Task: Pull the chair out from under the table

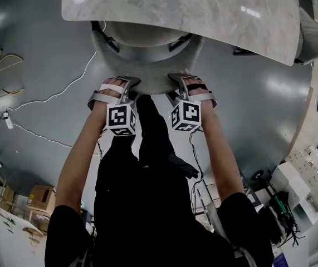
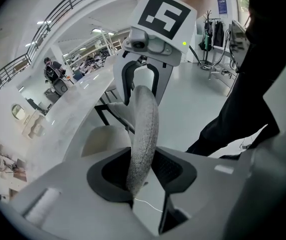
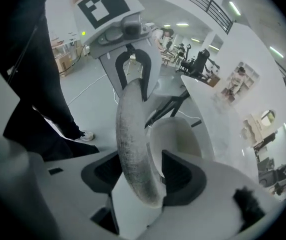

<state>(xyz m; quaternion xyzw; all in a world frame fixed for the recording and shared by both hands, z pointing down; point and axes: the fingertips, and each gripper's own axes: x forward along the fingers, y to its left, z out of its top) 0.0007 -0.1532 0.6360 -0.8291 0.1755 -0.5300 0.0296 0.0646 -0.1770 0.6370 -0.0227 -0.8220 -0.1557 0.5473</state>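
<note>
A grey upholstered chair (image 1: 147, 77) is tucked under the marble table (image 1: 203, 15), with its curved backrest rim toward me. My left gripper (image 1: 130, 83) straddles the rim's left part. In the left gripper view the rim (image 2: 145, 129) fills the gap between the dark pads of the left gripper (image 2: 143, 169), which is shut on it. My right gripper (image 1: 176, 79) sits over the rim's right part. In the right gripper view the rim (image 3: 132, 134) lies between the wider-set jaws of the right gripper (image 3: 140, 174), which stand open around it.
My dark-trousered legs (image 1: 153, 166) stand just behind the chair. White cables (image 1: 53, 96) trail over the grey floor at left. A second chair (image 1: 314, 35) stands at the table's right end. A cardboard box (image 1: 39, 196) and benches with gear line the room's edges.
</note>
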